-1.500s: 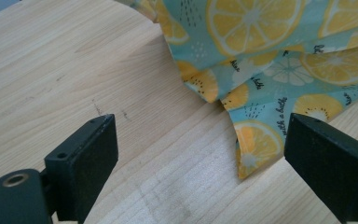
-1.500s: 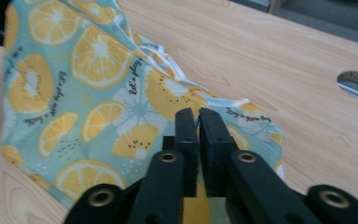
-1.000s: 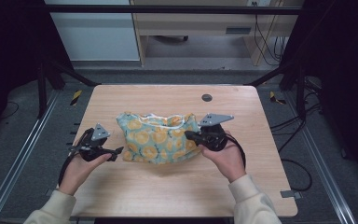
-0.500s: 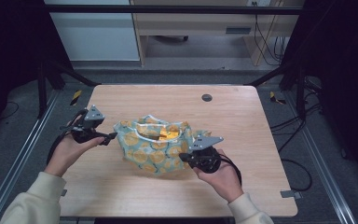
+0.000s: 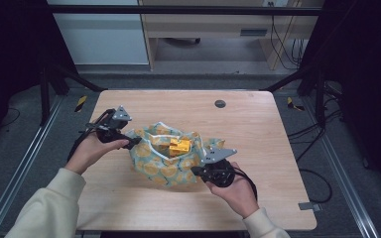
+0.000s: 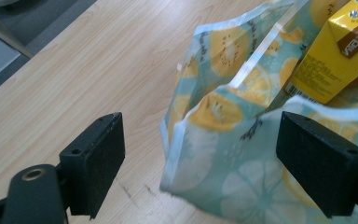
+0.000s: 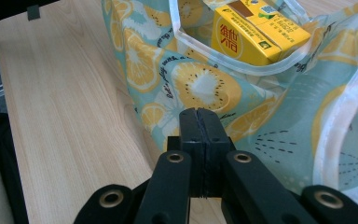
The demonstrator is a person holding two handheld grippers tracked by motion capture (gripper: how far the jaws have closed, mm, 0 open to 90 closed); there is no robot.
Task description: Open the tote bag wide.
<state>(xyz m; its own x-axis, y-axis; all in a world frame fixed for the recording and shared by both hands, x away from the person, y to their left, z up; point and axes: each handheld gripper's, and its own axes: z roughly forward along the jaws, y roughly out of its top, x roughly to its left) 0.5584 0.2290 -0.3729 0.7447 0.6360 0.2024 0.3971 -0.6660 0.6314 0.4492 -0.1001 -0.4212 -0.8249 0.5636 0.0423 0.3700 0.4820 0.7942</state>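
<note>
On the table (image 5: pixel 258 129), near its middle, a fabric bag (image 5: pixel 166 166) with a drink carton (image 5: pixel 179 146) inside, near the open top. Left gripper (image 5: pixel 133 142) at the bag's left edge, right gripper (image 5: pixel 197 171) at its near right side. Farther back and to the right, set in the tabletop, a round grommet (image 5: pixel 220 103), well apart from the bag.

a wooden table (image 5: pixel 258 134) with a small dark round plug (image 5: pixel 220 103) near its far edge; beyond it, a pale cabinet (image 5: pixel 106 34) on the floor.
</note>
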